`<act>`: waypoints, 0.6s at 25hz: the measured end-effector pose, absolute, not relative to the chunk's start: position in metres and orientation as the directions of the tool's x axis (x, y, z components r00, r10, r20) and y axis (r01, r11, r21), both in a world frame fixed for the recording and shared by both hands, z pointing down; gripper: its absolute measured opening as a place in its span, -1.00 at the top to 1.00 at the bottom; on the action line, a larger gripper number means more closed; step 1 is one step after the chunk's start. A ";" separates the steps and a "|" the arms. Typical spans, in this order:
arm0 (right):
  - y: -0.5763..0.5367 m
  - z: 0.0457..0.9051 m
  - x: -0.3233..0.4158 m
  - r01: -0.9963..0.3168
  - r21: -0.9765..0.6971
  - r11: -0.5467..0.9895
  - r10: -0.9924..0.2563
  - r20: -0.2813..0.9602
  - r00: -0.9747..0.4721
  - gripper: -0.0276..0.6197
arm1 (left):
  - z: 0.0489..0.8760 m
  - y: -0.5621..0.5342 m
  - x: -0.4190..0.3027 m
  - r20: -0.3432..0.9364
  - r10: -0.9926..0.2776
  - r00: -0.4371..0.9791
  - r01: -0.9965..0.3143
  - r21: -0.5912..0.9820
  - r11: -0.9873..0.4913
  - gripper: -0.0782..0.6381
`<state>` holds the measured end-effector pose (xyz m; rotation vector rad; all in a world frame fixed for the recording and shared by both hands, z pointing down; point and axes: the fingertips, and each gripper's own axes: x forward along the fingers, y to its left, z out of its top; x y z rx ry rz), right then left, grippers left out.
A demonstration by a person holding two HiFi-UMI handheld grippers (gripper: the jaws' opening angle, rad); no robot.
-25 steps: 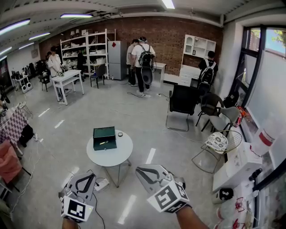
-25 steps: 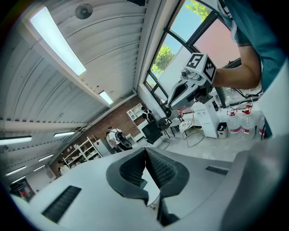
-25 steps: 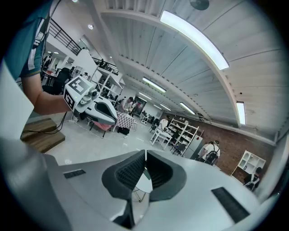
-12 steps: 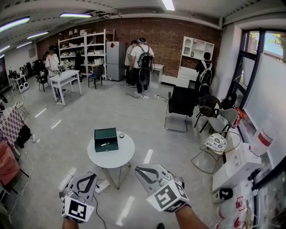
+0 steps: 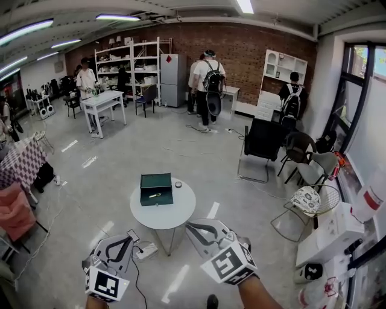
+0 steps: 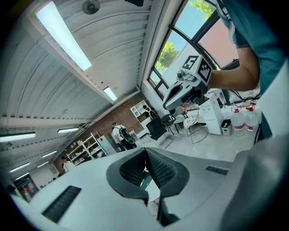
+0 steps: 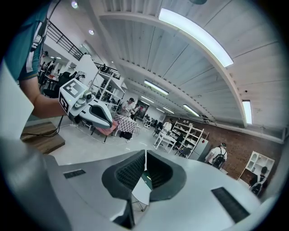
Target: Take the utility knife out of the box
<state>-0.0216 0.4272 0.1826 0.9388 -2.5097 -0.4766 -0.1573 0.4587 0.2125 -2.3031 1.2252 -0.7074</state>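
Two moulded grippers in light grey are seen in the head view, the left gripper [image 5: 125, 239] at seven o'clock and the right gripper [image 5: 189, 227] at five o'clock. Each is backed by a white cube [image 5: 104, 282] printed with black square markers. Dark ribbed pads [image 6: 165, 169] are fitted inside the jaws. A teal short sleeve [image 6: 253, 27] is worn, shown at two o'clock in the left gripper view.

We see a grey floor [image 5: 120, 151] polished enough to mirror the ceiling lights [image 5: 245, 6], and rough red brick on the back wall [image 5: 241, 45] at the top. At centre, the round table [image 5: 166, 217] has a smooth matt white top on thin metal legs. At the bottom, the left gripper [image 5: 128, 237] and right gripper [image 5: 187, 227] wear matt grey plastic shells with ribbed dark pads [image 6: 162, 169].
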 end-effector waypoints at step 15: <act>0.293 0.186 0.009 -0.441 0.431 0.787 -0.574 0.252 -0.779 0.79 | 0.215 0.344 -0.117 0.258 -0.898 0.357 -0.676 -0.591 -0.439 0.73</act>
